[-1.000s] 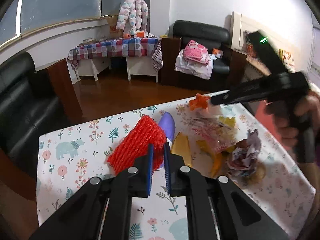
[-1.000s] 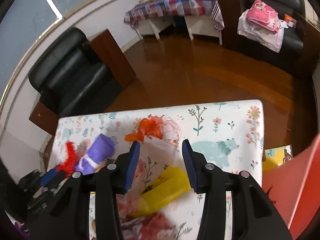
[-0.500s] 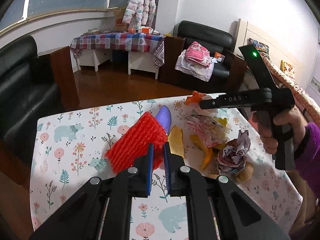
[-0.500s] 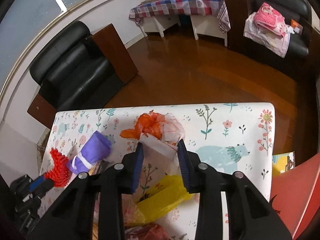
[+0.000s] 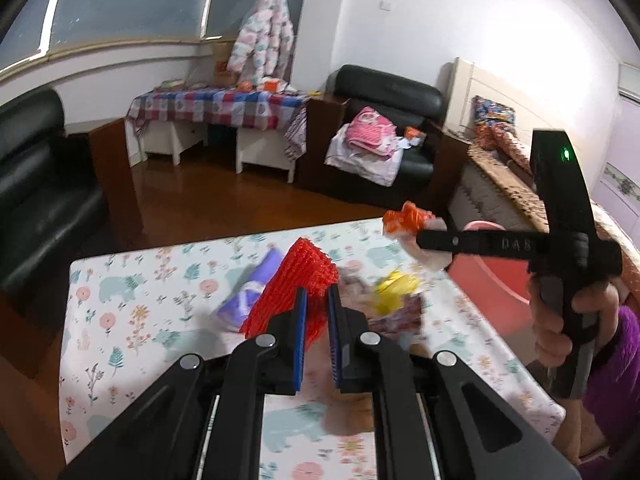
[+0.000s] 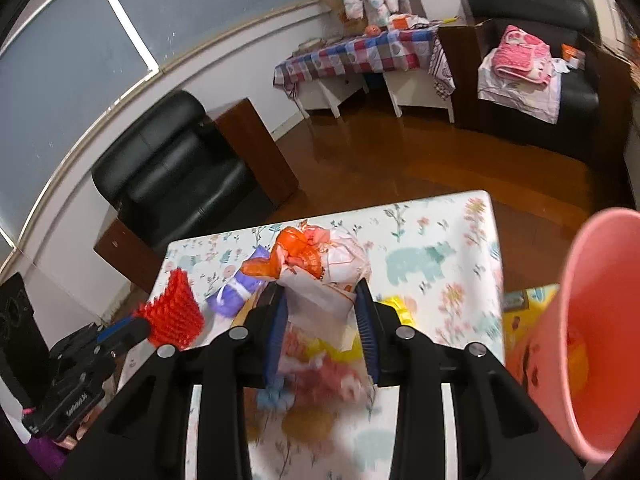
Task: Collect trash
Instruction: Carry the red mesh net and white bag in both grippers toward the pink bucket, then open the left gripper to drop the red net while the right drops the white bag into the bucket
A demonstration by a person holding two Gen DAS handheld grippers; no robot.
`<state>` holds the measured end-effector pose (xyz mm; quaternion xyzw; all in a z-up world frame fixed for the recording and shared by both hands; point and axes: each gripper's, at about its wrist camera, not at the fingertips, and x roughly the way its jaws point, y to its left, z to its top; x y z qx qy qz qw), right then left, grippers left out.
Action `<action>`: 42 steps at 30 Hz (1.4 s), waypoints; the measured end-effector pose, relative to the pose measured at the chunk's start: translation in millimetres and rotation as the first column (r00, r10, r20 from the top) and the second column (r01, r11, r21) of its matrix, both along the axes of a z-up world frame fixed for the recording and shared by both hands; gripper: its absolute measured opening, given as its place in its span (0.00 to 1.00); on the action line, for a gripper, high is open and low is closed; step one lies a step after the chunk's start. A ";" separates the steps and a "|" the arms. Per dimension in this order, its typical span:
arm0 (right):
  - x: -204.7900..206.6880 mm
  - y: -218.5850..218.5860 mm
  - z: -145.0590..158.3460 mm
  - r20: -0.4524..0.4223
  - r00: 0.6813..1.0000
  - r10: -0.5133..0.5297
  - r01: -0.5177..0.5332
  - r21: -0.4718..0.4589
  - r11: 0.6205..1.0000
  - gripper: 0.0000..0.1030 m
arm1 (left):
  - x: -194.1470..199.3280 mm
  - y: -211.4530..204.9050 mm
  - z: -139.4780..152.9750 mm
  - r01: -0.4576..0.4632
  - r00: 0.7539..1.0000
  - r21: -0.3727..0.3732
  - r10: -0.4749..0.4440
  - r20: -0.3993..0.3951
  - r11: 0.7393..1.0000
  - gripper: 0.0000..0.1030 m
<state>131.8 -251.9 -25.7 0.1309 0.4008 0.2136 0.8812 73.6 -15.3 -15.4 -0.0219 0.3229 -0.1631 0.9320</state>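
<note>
Mid-carry: left gripper clamped on red foam net, right gripper just closed on white-and-orange bag, both lifted above the table; next, swing right and release over pink bin.

The near part of the table, at 7 o'clock in the left wrist view, is left bare, so room is offered there. Its middle is crowded by a purple roll, a yellow wrapper and blurred scraps. In the right wrist view the far corner of the cloth, at 1 o'clock, is uncluttered. At 3 o'clock the way is blocked by a pink bin beside the table's edge.
</note>
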 end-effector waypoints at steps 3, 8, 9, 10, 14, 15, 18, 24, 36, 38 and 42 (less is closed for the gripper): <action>-17.1 -15.9 5.7 0.014 1.000 -0.025 0.024 0.032 0.999 0.33 | -6.9 -19.7 11.6 0.039 0.999 0.004 -0.039 0.022 0.999 0.09; -47.1 -52.2 17.5 0.054 0.993 -0.104 0.100 0.072 0.992 0.33 | -17.9 -62.6 27.8 0.115 0.992 0.001 -0.115 0.051 0.993 0.09; -52.8 -61.5 19.1 0.063 0.990 -0.127 0.122 0.074 0.990 0.33 | -19.0 -70.1 30.1 0.127 0.990 0.000 -0.127 0.055 0.992 0.09; -57.0 -68.1 19.8 0.067 0.987 -0.143 0.138 0.073 0.988 0.33 | -20.2 -79.2 32.9 0.142 0.988 -0.004 -0.142 0.059 0.990 0.09; -73.6 -103.7 20.1 0.070 0.972 -0.224 0.219 0.069 0.973 0.33 | -21.5 -116.1 41.3 0.207 0.976 -0.020 -0.205 0.068 0.978 0.09; -76.5 -110.6 19.5 0.068 0.968 -0.240 0.235 0.069 0.970 0.33 | -21.0 -124.5 42.5 0.221 0.973 -0.023 -0.219 0.069 0.975 0.09; -85.9 -136.1 15.6 0.061 0.952 -0.300 0.296 0.068 0.953 0.33 | -19.4 -152.7 45.1 0.269 0.962 -0.030 -0.266 0.067 0.963 0.09; -99.7 -181.2 6.9 0.047 0.916 -0.399 0.397 0.049 0.917 0.33 | -13.1 -213.0 44.7 0.358 0.932 -0.020 -0.356 0.060 0.934 0.09; -96.5 -223.7 -22.0 -0.014 0.880 -0.474 0.474 0.039 0.880 0.33 | 11.7 -286.6 20.6 0.434 0.901 -0.018 -0.434 -0.008 0.901 0.09; -94.9 -226.8 -26.5 -0.020 0.879 -0.477 0.477 0.043 0.878 0.33 | 18.7 -294.4 16.3 0.439 0.898 -0.014 -0.439 -0.018 0.898 0.09; -89.8 -230.6 -33.8 -0.036 0.880 -0.474 0.475 0.043 0.879 0.34 | 27.3 -305.6 7.6 0.444 0.895 -0.010 -0.444 -0.037 0.896 0.10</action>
